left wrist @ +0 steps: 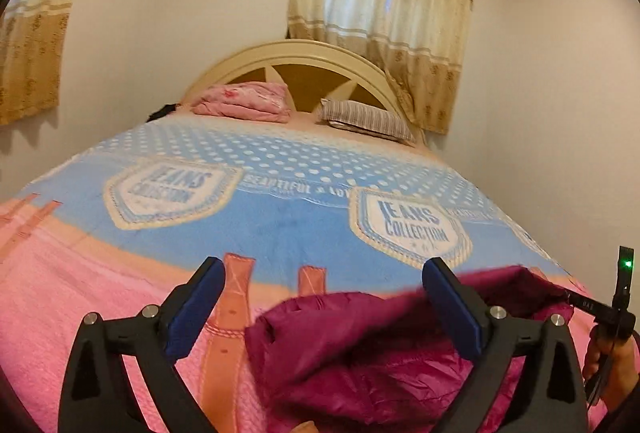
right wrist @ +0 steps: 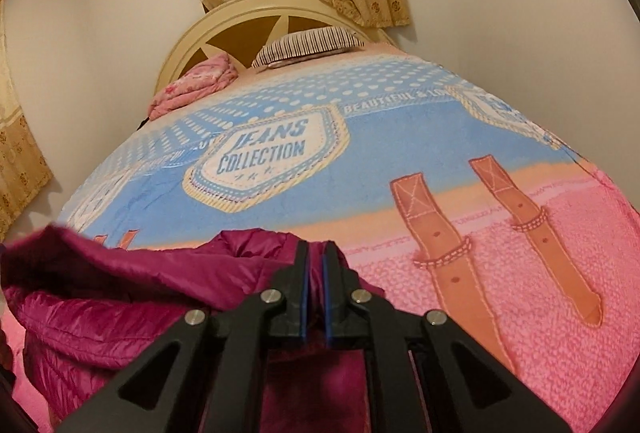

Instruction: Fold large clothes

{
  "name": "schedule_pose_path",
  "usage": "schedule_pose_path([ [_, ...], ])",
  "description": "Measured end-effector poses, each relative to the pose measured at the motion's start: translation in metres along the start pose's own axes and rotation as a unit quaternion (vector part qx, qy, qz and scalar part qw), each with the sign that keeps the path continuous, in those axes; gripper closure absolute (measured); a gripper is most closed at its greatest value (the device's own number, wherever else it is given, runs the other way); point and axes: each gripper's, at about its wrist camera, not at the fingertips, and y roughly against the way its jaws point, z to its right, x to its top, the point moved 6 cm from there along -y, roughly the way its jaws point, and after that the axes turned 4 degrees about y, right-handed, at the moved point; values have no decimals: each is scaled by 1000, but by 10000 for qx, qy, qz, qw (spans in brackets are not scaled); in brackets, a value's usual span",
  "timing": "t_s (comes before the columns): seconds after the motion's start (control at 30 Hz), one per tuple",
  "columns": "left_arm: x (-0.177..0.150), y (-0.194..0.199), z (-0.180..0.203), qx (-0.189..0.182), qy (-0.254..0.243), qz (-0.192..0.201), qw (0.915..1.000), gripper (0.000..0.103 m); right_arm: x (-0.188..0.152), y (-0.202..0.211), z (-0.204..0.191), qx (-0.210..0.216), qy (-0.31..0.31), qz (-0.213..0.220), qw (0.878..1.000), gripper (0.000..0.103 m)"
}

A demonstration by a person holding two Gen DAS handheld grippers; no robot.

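**Bedroom bed, magenta jacket at the near edge**

Cream walls and gold-patterned curtains are framing the room I am looking into, with an arched headboard at the far end of the bed. Across the mattress a blanket is lying flat, blue with white dots and "JEANS COLLECTION" badges on the far part, pink with printed tan straps on the near part. Near the headboard I am seeing a folded pink floral cloth on the left and a striped pillow to its right, apart from each other.

I am finding the magenta puffer jacket bunched in a heap on the pink part of the blanket, close to the near edge. In the left wrist view my left gripper is hovering over it with its jaws spread wide and nothing between them; the right finger is sitting in front of the jacket's upper folds, the left one over bare blanket. At the far right of that view, part of the other tool with a green light is showing, with a hand around its handle.

In the right wrist view my right gripper is showing its jaws drawn nearly together, pinching a fold of the jacket between the blue pads. Most of the garment is spreading to the left of that grip.
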Motion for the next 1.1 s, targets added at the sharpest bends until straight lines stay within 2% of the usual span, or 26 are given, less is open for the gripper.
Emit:
schedule_pose_path([
  [0.1,1,-4,5,413,-234,39,9989,4,9,-15,-5,-52,-34,-116,9999,92],
  [0.13,1,-3,8,600,-336,111,9976,4,11,-17,-5,-96,-55,-109,9999,88],
  [0.17,2,-1,9,758,-422,170,9961,4,15,-19,-6,-201,-77,-75,9997,73],
  [0.2,3,0,12,954,-518,239,9938,4,20,-19,-6,-305,-107,3,9995,63],
  [0.23,4,2,15,1070,-585,294,9921,4,24,-16,-5,-347,-181,95,9992,38],
  [0.27,4,2,18,1145,-638,349,9908,4,27,-12,-4,-389,-297,212,9986,24],
  [0.33,3,4,26,1189,-667,442,9897,4,33,3,-9,-481,-351,404,9974,24],
  [0.4,-5,4,38,967,-765,465,9913,4,34,14,-28,-617,-15,461,9970,24],
  [0.5,-20,-15,56,896,-1075,258,9898,4,21,23,-71,-383,457,430,9973,24],
  [0.57,-28,-34,67,1018,-1336,109,9857,4,11,17,-101,-274,872,326,9953,24],
  [0.6,-32,-44,73,1046,-1490,88,9832,4,4,11,-115,-237,1097,274,9933,24],
  [0.63,-38,-56,78,1169,-1791,172,9767,4,-1,4,-125,-232,1259,240,9915,24],
  [0.7,-48,-77,79,1577,-2125,185,9642,4,-9,-10,-135,-335,1503,188,9879,26],
  [0.73,-52,-87,76,1654,-2186,120,9616,4,-13,-16,-137,-430,1638,183,9854,26],
  [0.8,-58,-111,61,1845,-2077,-194,9604,4,-19,-33,-135,-627,1851,67,9807,26],
  [0.87,-65,-134,39,1985,-1713,-631,9629,4,-25,-49,-125,-727,1788,-123,9811,26],
  [0.97,-82,-157,16,1915,-1213,-1182,9668,4,-32,-66,-108,-758,1614,-340,9834,26],
  [1.1,-91,-161,9,1872,-1015,-1215,9695,2,-35,-74,-100,-670,1445,-439,9863,25],
])
